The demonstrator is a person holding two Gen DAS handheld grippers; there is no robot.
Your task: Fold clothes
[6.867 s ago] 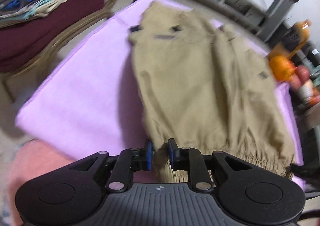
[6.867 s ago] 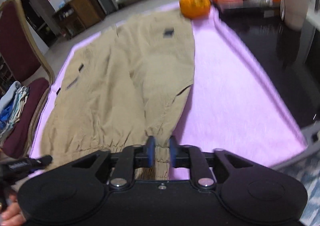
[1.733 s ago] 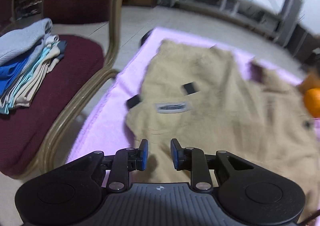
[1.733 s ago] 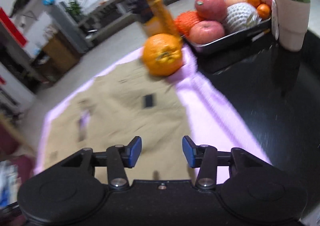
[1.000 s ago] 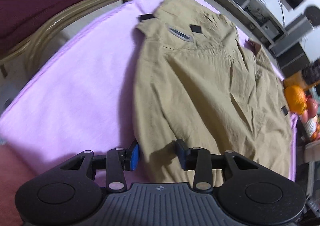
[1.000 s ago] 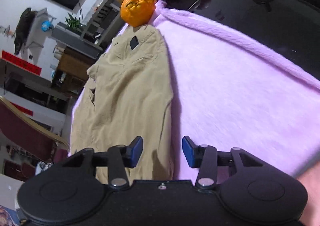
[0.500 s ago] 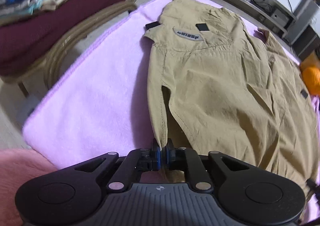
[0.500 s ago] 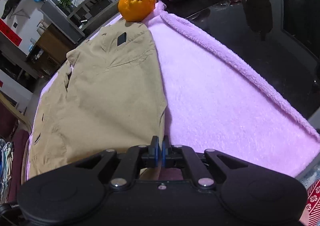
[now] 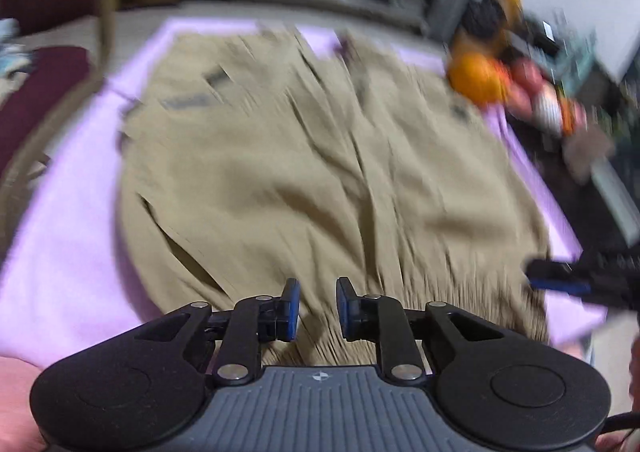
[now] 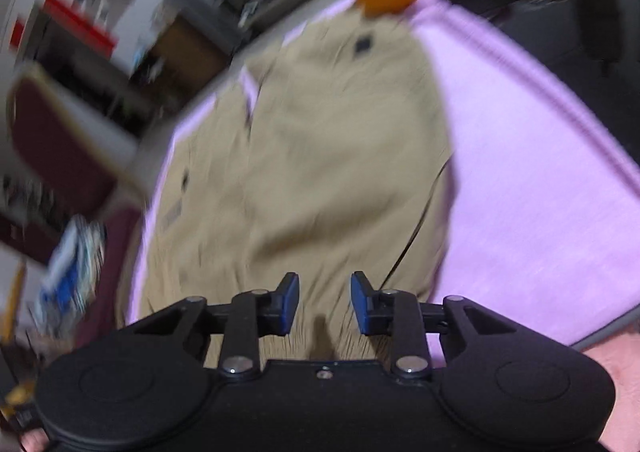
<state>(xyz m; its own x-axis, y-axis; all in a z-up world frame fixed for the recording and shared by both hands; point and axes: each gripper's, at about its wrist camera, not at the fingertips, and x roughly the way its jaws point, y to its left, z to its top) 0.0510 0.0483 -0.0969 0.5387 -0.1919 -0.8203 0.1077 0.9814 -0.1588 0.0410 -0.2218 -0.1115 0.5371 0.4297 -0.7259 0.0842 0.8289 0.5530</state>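
Left view, blurry: my left gripper (image 9: pixel 317 307) has its fingers apart with nothing between them, over the near hem of the tan trousers (image 9: pixel 320 179) spread on the purple towel (image 9: pixel 60 236). An orange (image 9: pixel 477 80) sits at the far corner. Right view: my right gripper (image 10: pixel 325 302) gapes too, above the trousers' (image 10: pixel 320 171) hem, towel (image 10: pixel 540 191) alongside.

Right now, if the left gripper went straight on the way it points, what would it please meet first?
Most likely the khaki trousers: the left gripper is open just above their gathered near edge, with the fabric stretching ahead over the purple towel. Motion blur makes the height unclear.
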